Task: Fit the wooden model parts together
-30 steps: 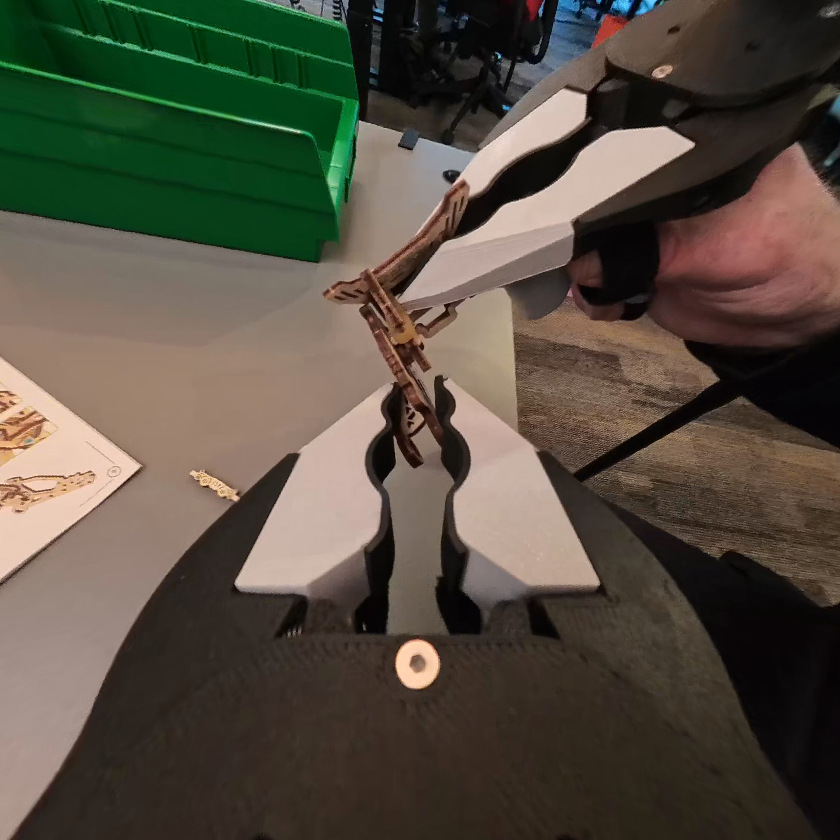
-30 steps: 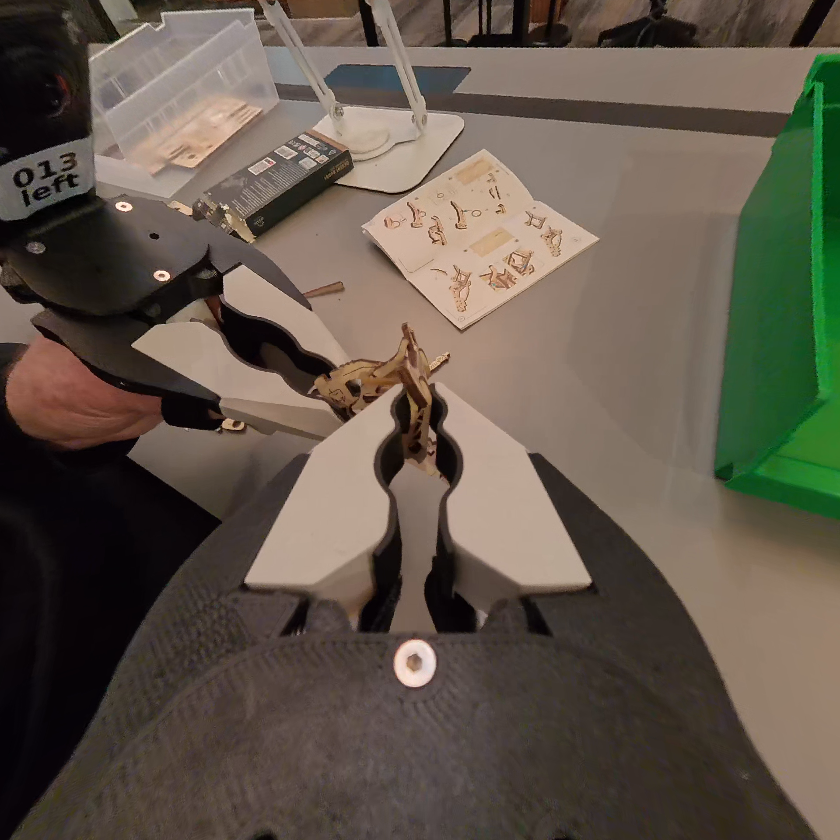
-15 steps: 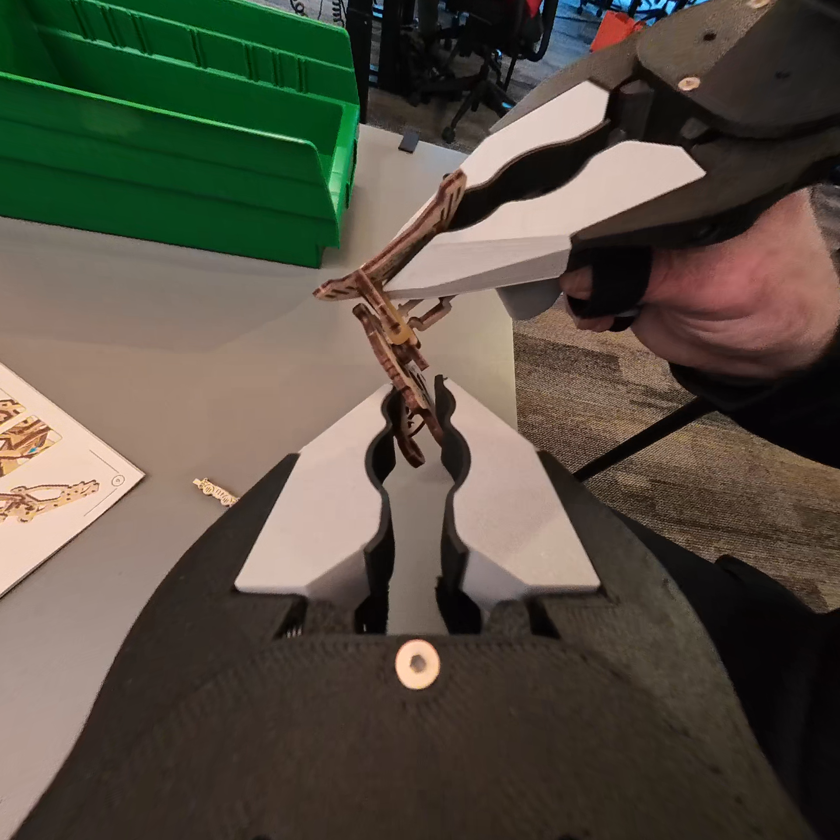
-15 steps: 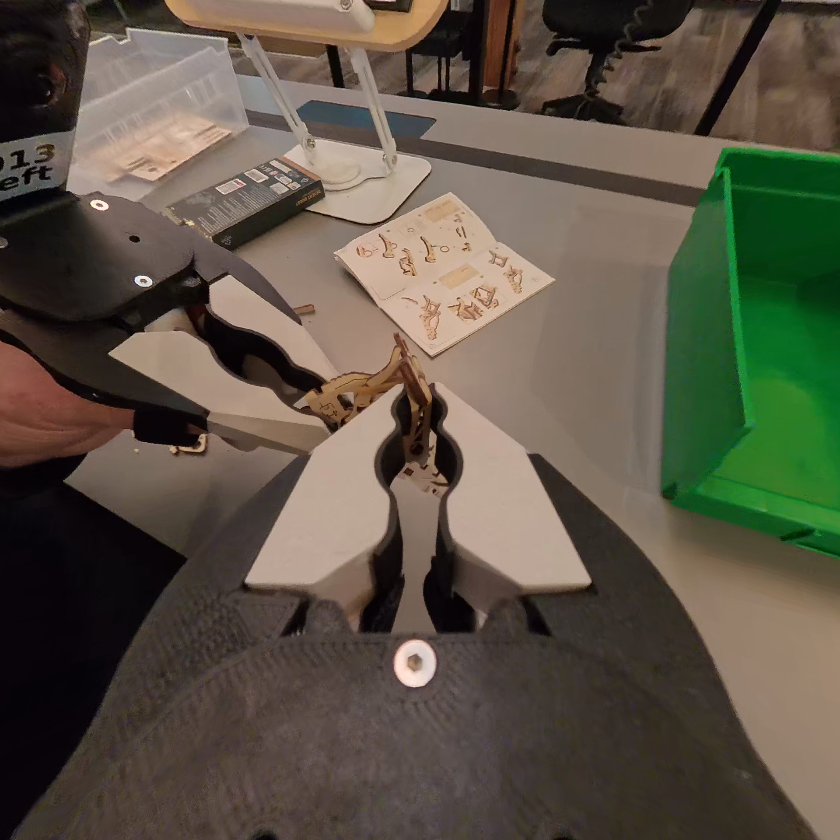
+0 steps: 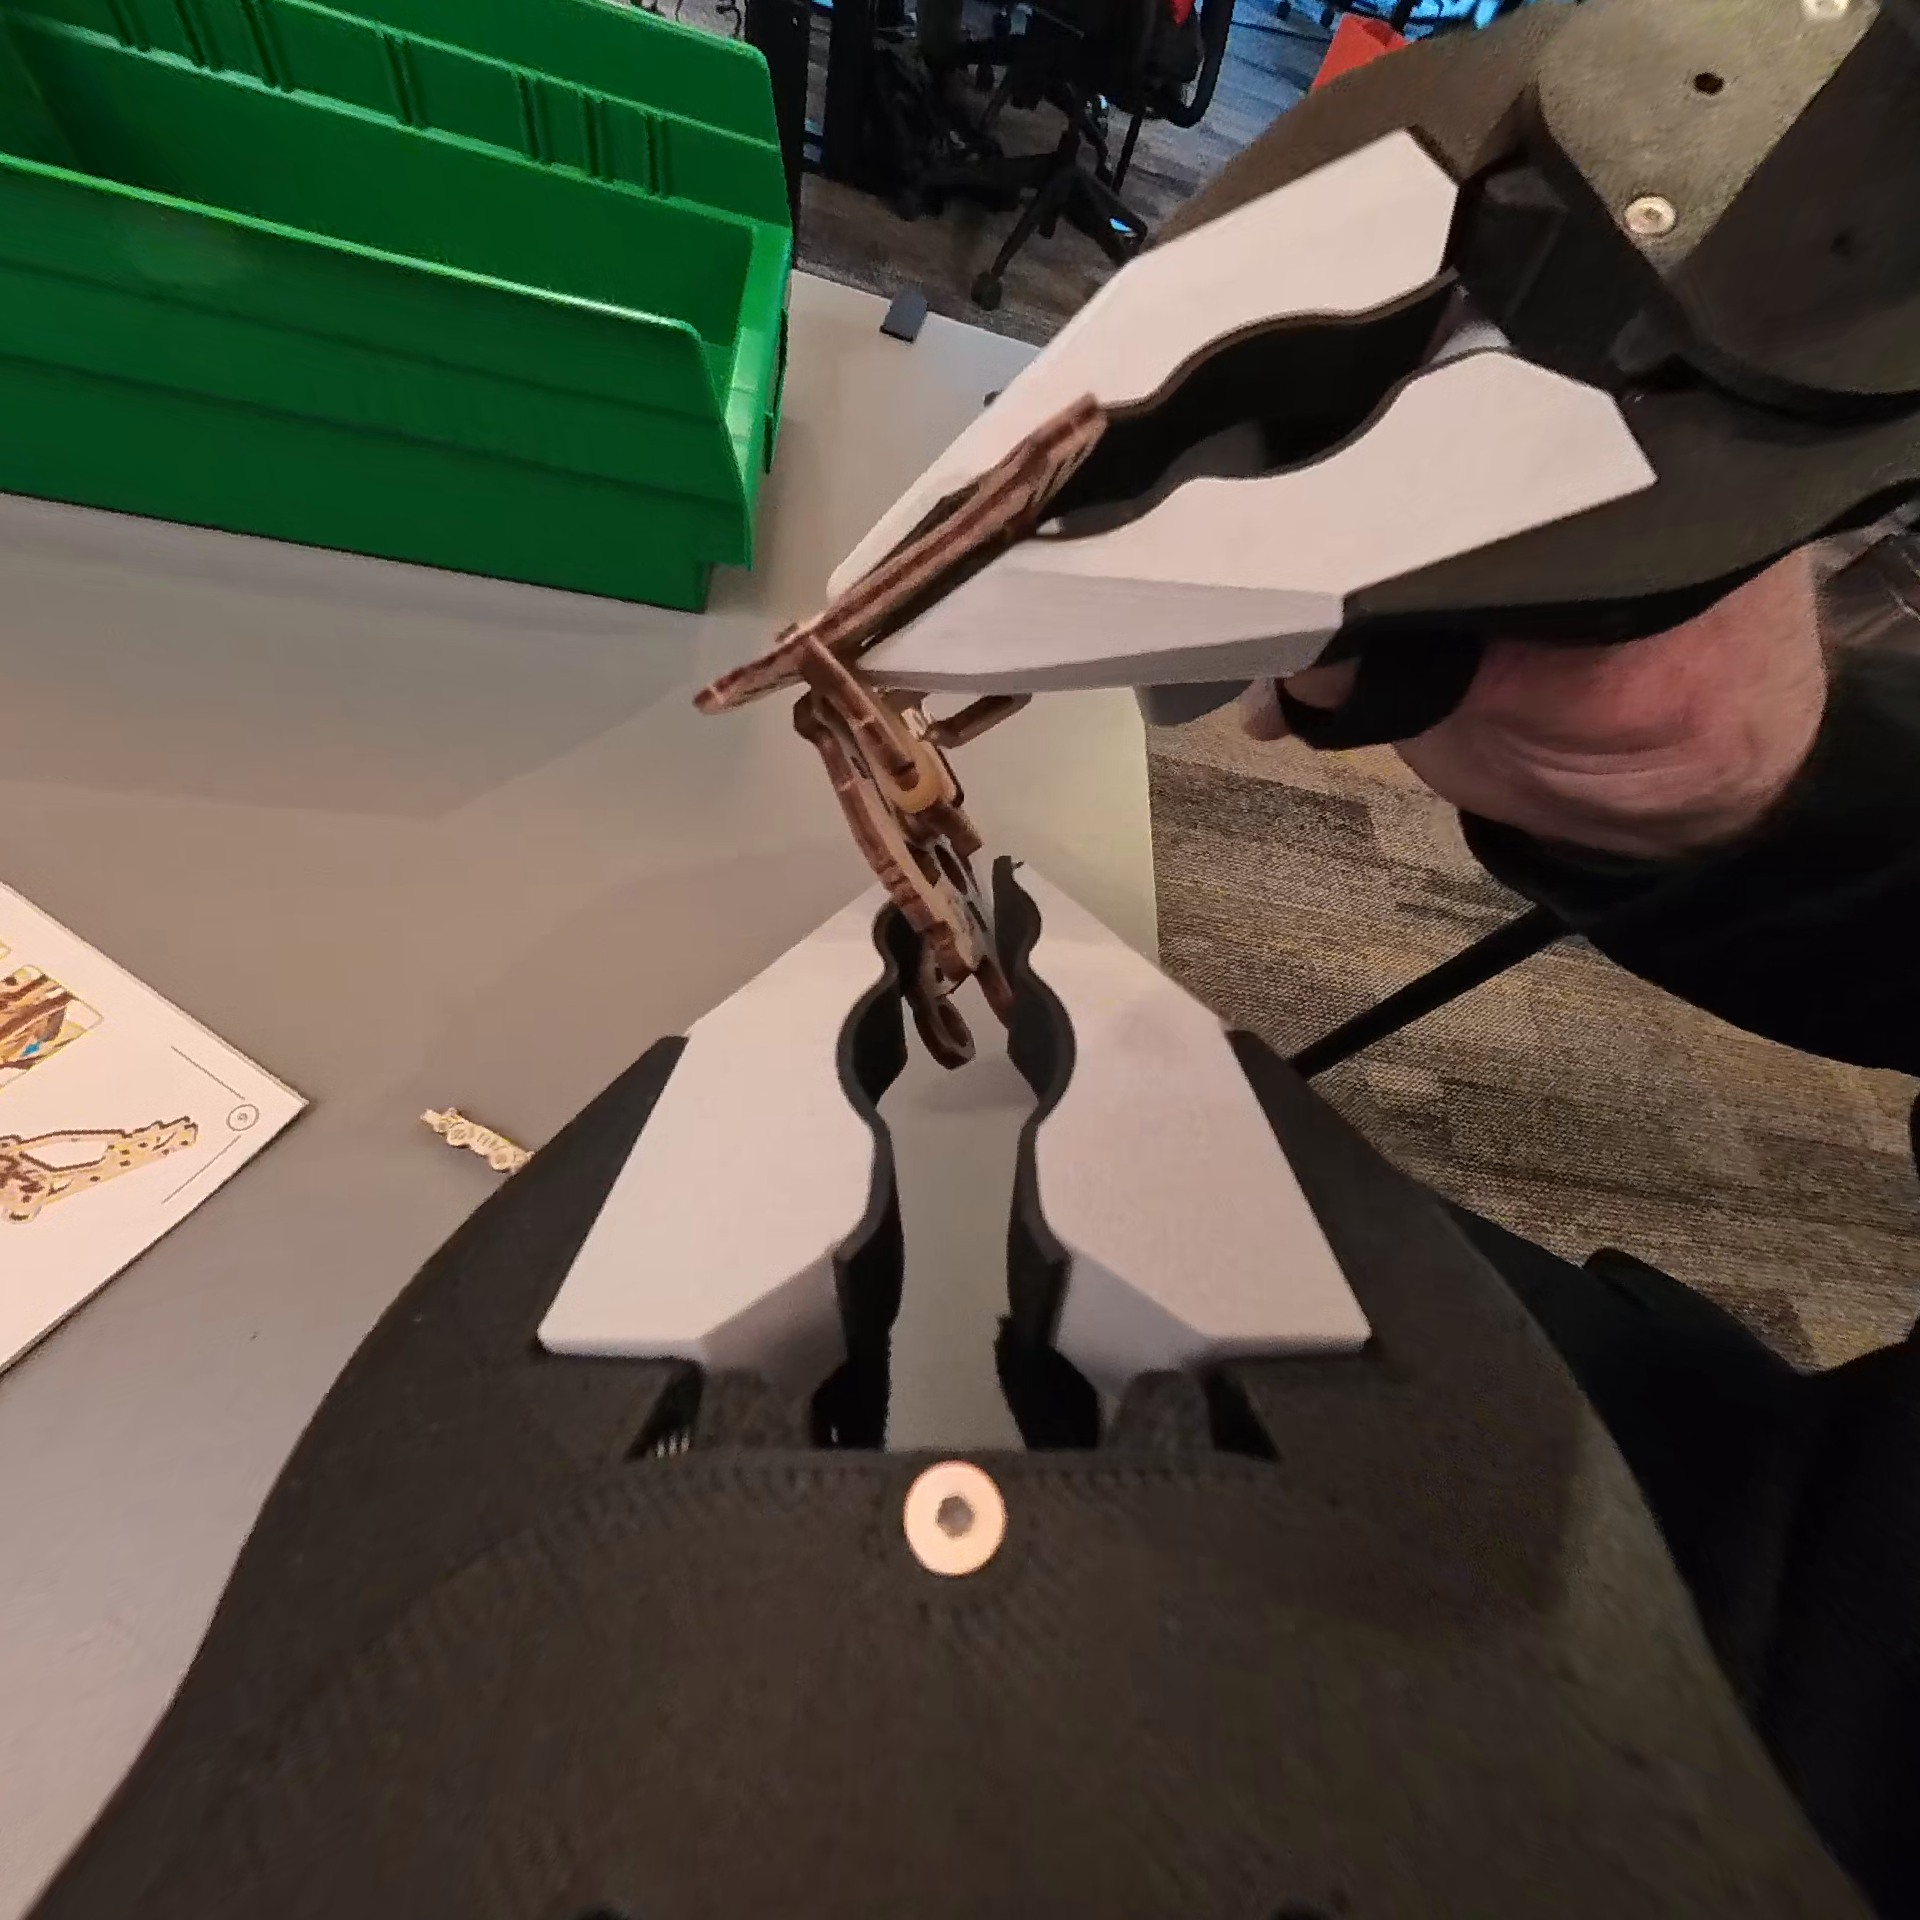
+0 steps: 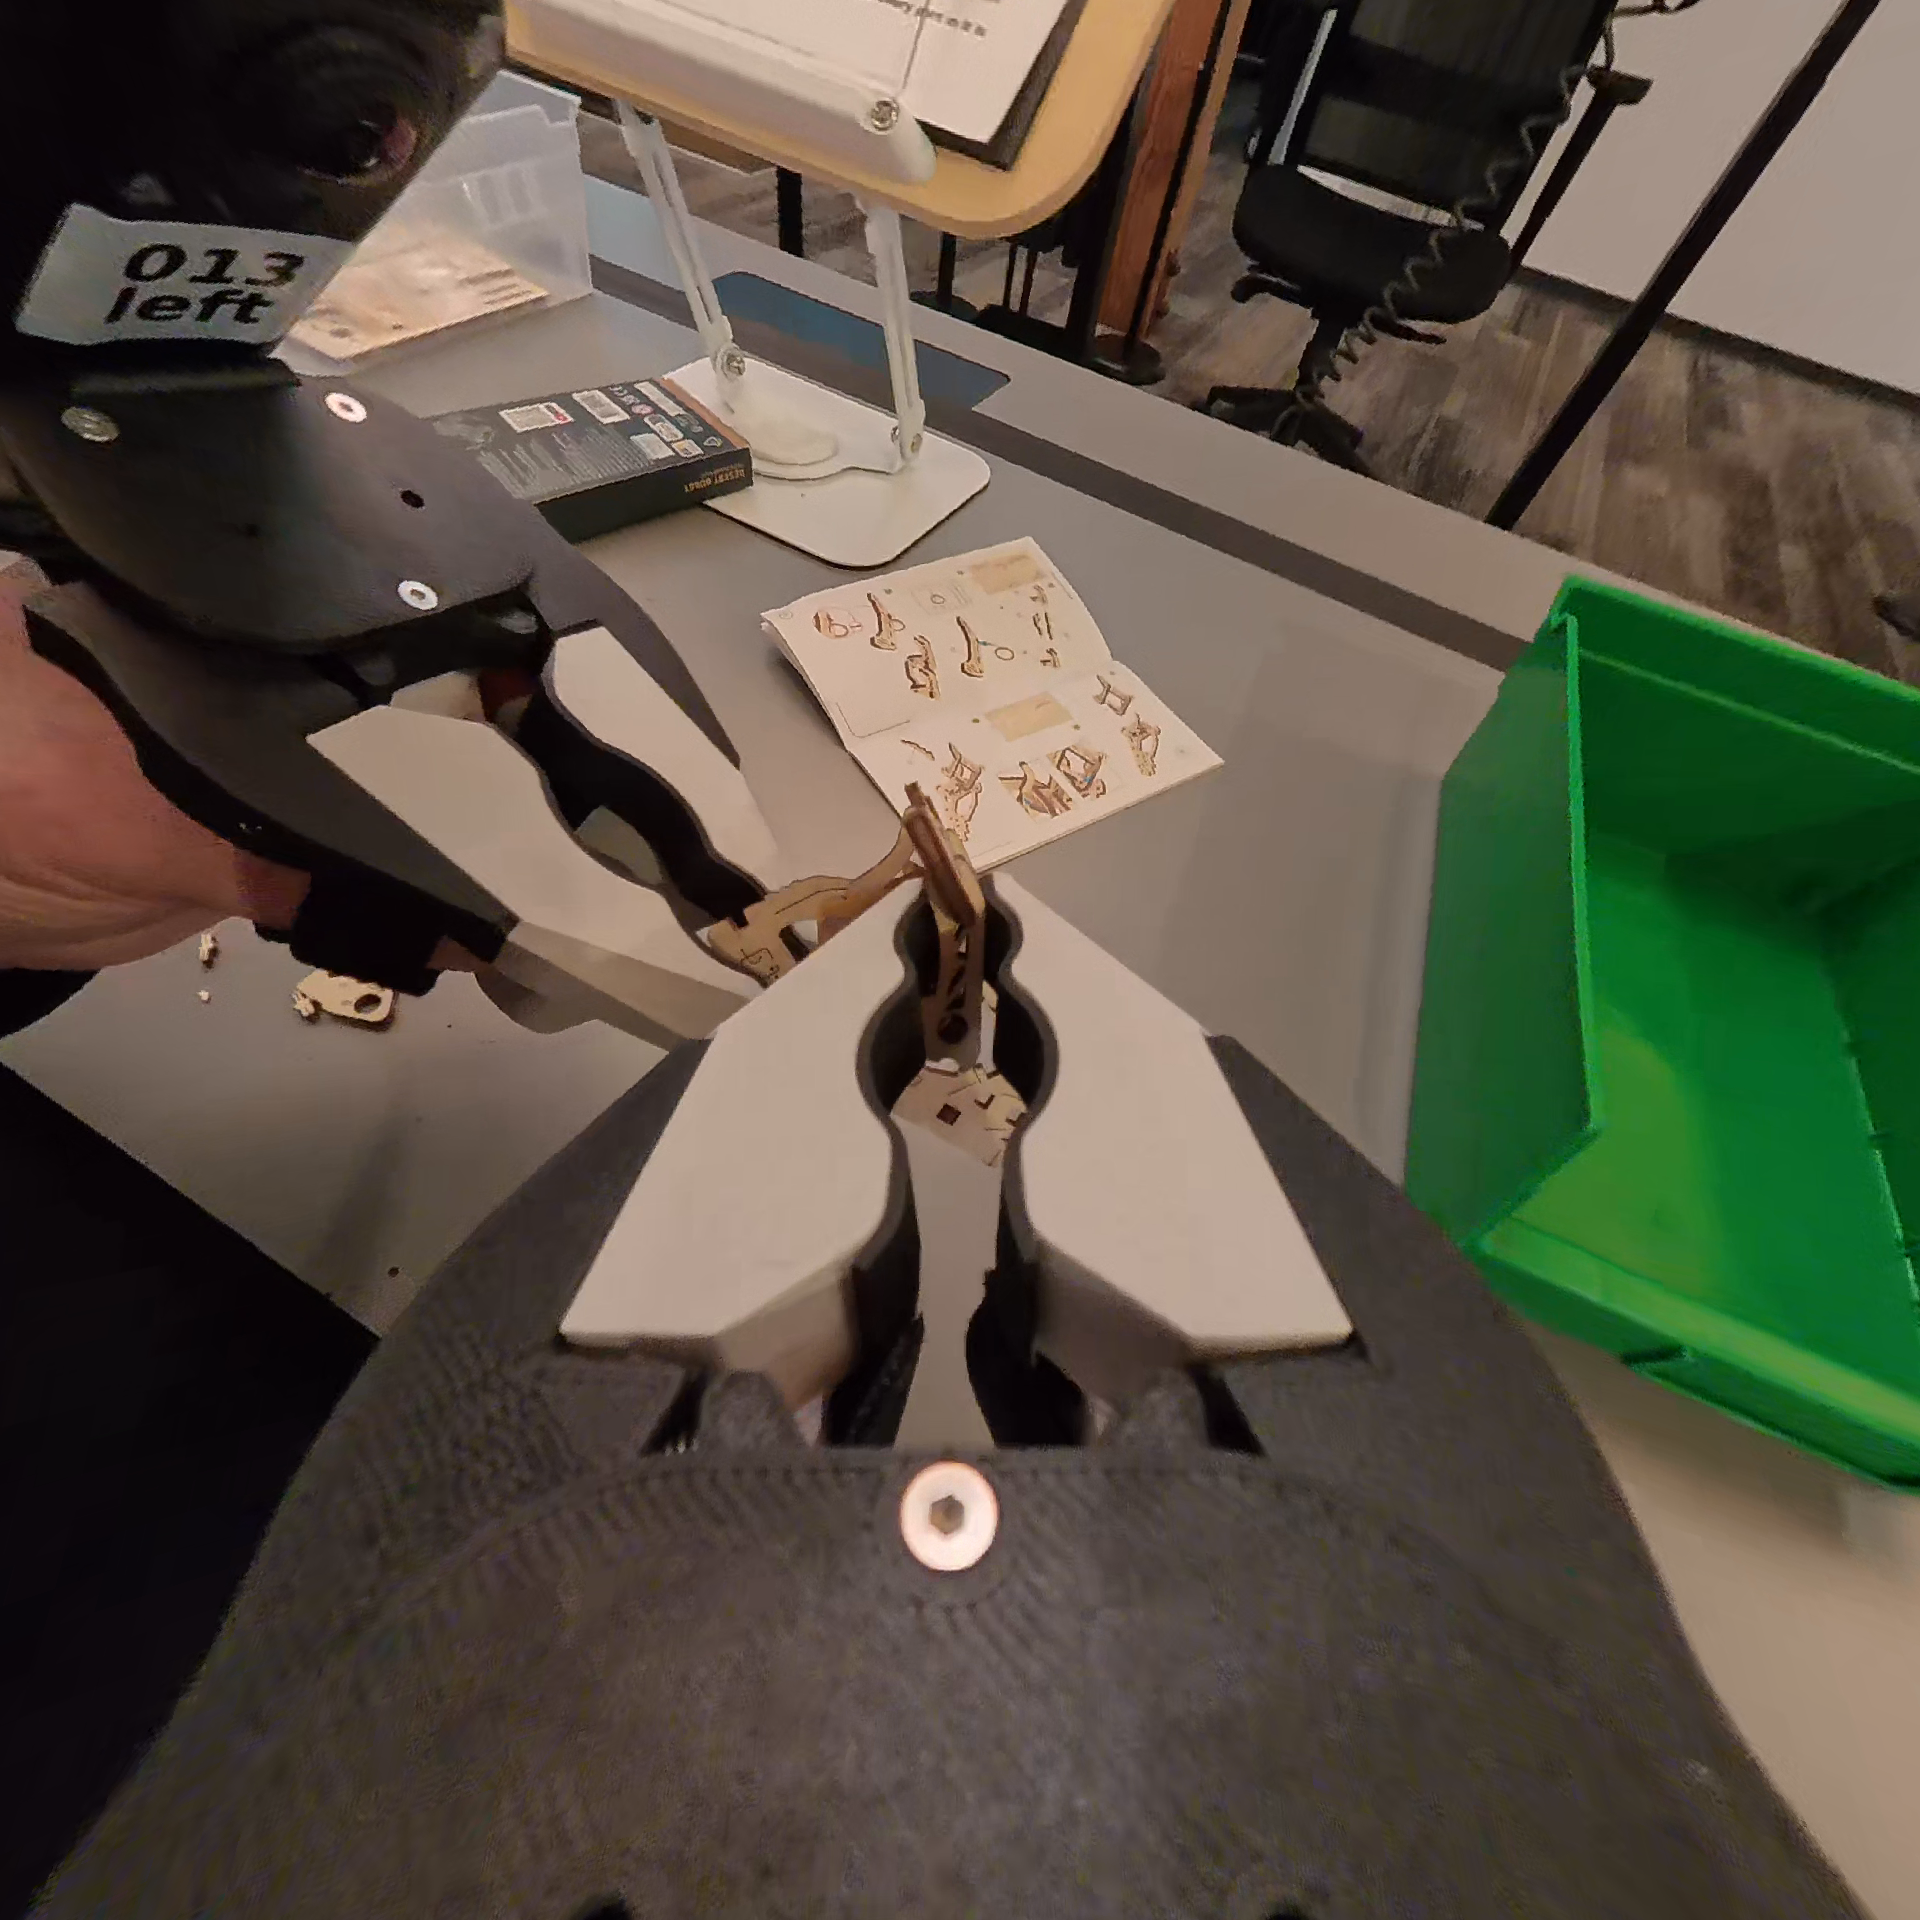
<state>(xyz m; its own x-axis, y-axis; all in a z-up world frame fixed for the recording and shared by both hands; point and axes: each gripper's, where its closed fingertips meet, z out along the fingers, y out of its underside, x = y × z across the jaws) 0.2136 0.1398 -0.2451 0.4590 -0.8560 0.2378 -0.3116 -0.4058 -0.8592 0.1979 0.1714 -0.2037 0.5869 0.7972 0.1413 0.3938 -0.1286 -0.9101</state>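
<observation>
A small wooden model assembly [image 5: 894, 790] hangs in the air between my two grippers, above the grey table [image 5: 364, 831]. My left gripper [image 5: 948, 894] is shut on its lower arm-shaped piece. My right gripper [image 5: 852, 613] comes in from the upper right, held by a hand, and is shut on the flat upper piece. The two pieces meet at a joint between the grippers. In the right wrist view my right gripper [image 6: 951, 894] pinches the upright flat piece [image 6: 951, 935]. There my left gripper [image 6: 748, 925] holds the other end from the left.
A green bin [image 5: 416, 343] stands at the back left, and shows on the right in the right wrist view [image 6: 1714, 987]. An instruction sheet [image 6: 997, 717], a dark box [image 6: 613, 457], a white stand [image 6: 831, 488] and loose wooden bits [image 6: 348, 1003] [image 5: 473, 1135] lie on the table. Spacing between my two grippers at the tips: around 5 cm.
Both grippers keep their grip on the joined pieces. The right gripper has come closer and tilted up, so its view has swung to show more of the stand and the green bin.
</observation>
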